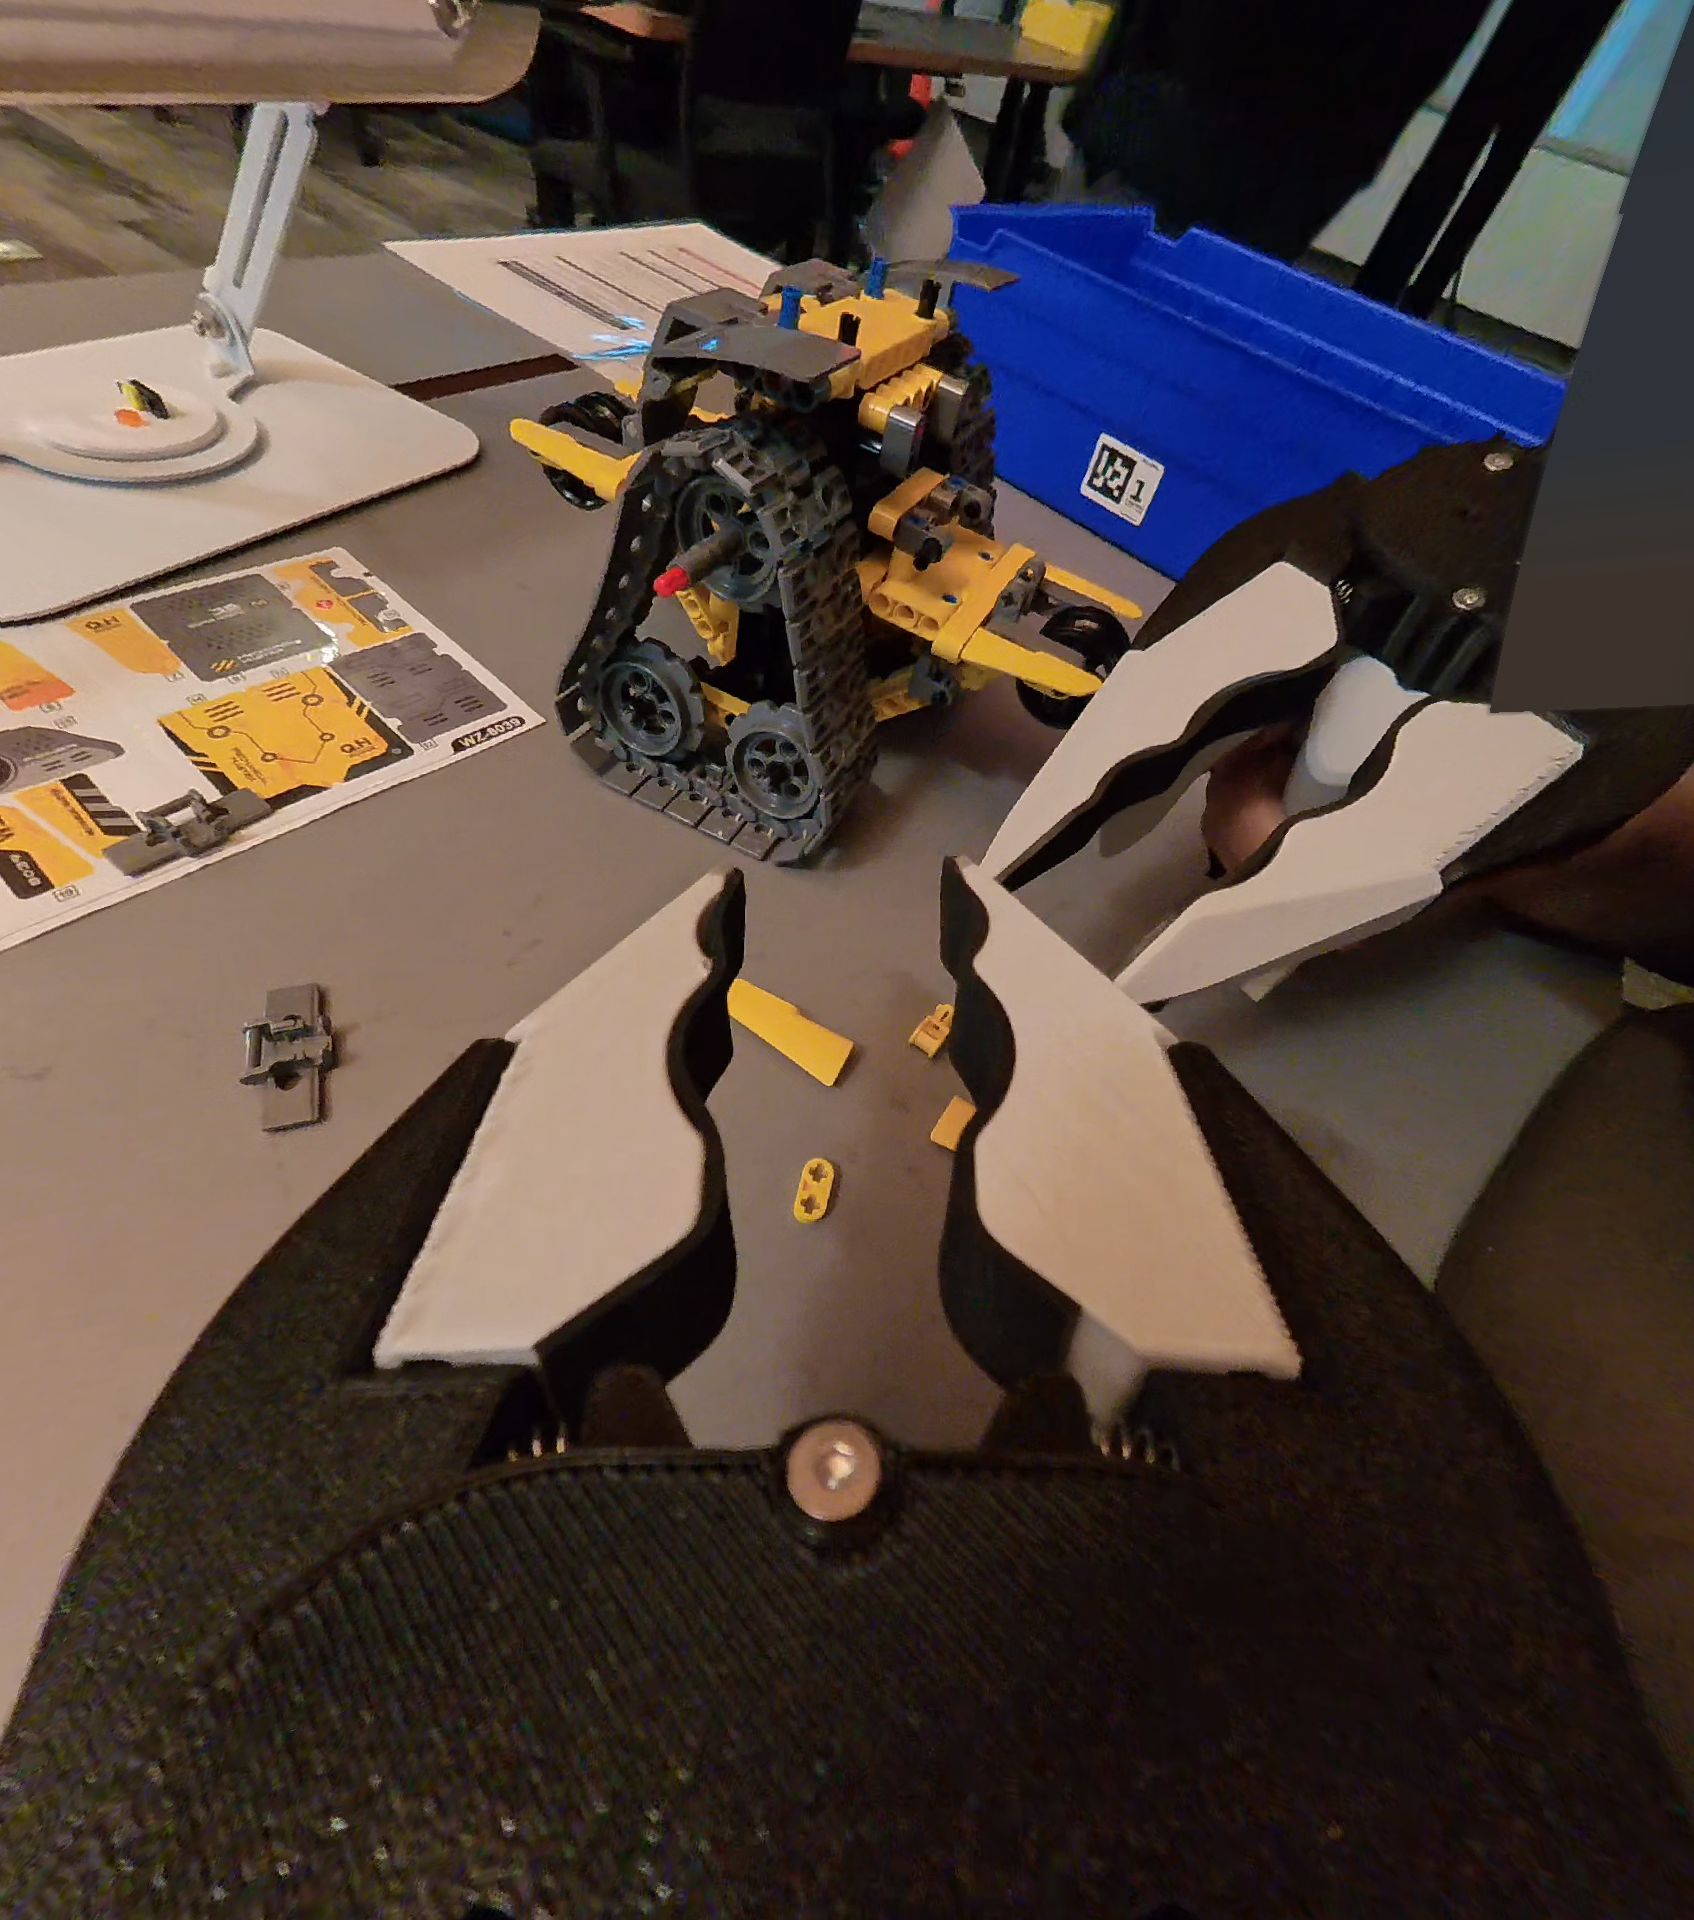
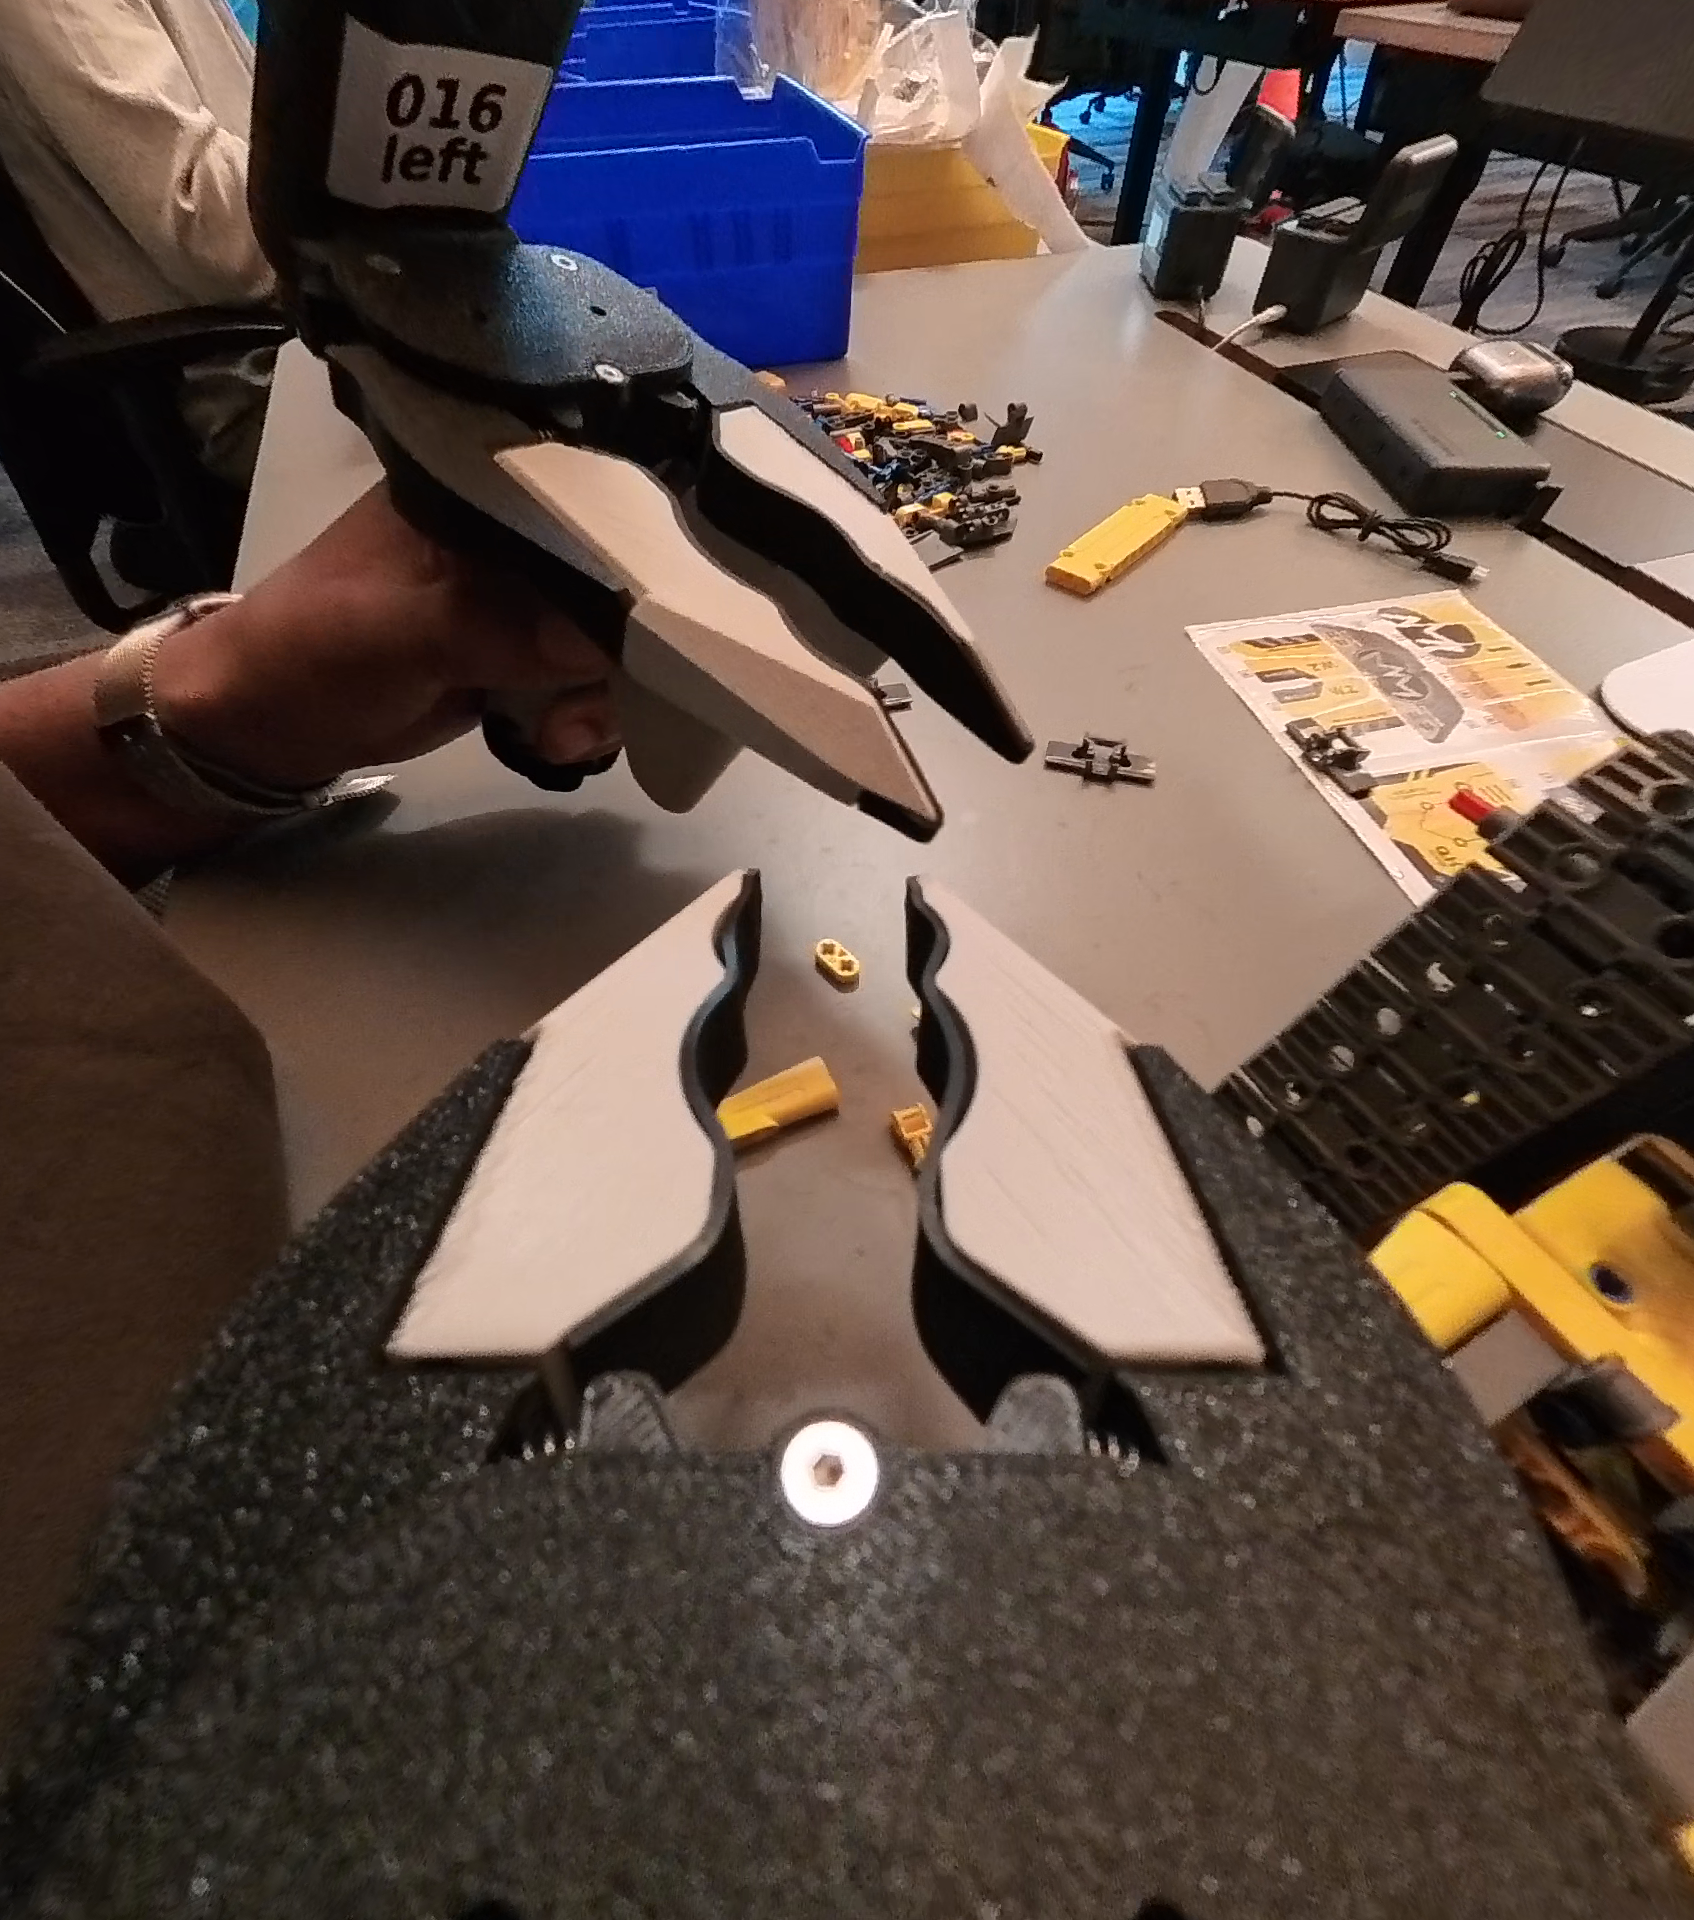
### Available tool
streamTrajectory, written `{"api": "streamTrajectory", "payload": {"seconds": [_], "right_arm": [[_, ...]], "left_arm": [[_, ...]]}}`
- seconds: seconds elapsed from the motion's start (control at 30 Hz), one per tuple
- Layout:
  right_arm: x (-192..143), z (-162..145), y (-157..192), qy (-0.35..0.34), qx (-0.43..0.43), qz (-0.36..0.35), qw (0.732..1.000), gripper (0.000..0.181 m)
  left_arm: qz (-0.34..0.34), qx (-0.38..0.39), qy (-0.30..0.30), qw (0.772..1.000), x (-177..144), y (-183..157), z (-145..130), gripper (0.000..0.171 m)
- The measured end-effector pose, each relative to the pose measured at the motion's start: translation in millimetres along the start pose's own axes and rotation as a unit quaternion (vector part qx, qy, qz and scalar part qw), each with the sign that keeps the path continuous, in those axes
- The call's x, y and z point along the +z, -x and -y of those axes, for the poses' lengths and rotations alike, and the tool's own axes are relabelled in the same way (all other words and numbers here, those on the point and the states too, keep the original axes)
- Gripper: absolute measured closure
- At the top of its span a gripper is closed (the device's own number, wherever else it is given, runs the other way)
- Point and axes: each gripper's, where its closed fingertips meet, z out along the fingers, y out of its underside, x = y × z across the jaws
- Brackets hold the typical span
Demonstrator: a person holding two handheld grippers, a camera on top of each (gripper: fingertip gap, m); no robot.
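In the left wrist view, the left gripper [image 1: 843, 904] hangs over the counter [image 1: 510, 987], jaws apart and empty, just short of the tracked toy vehicle [image 1: 770, 582]; a small yellow link [image 1: 815, 1189] lies between them.

In the right wrist view, the right gripper [image 2: 827, 904] also has its jaws apart, holding nothing, with the vehicle [image 2: 1549, 1039] beside it and the link [image 2: 837, 961] near its tips.

Black textured claw [image 1: 843, 904], grey fingers [image 1: 594, 1122]

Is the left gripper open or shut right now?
Open. The left gripper has a clear gap between its fingertips, with bare grey table and small yellow pieces showing through.
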Motion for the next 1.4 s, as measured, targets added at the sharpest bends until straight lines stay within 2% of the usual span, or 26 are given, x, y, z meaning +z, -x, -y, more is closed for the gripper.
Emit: {"api": "streamTrajectory", "payload": {"seconds": [0.5,1.4], "right_arm": [[-4,7,0,-0.012,-0.003,-0.003,1.000,0.154],[-6,10,0,-0.015,-0.008,-0.008,1.000,0.154]], "left_arm": [[0.030,0.034,0.018,0.999,4,3,-5,0.134],[0.051,0.028,0.024,0.998,3,11,-8,0.131]]}}
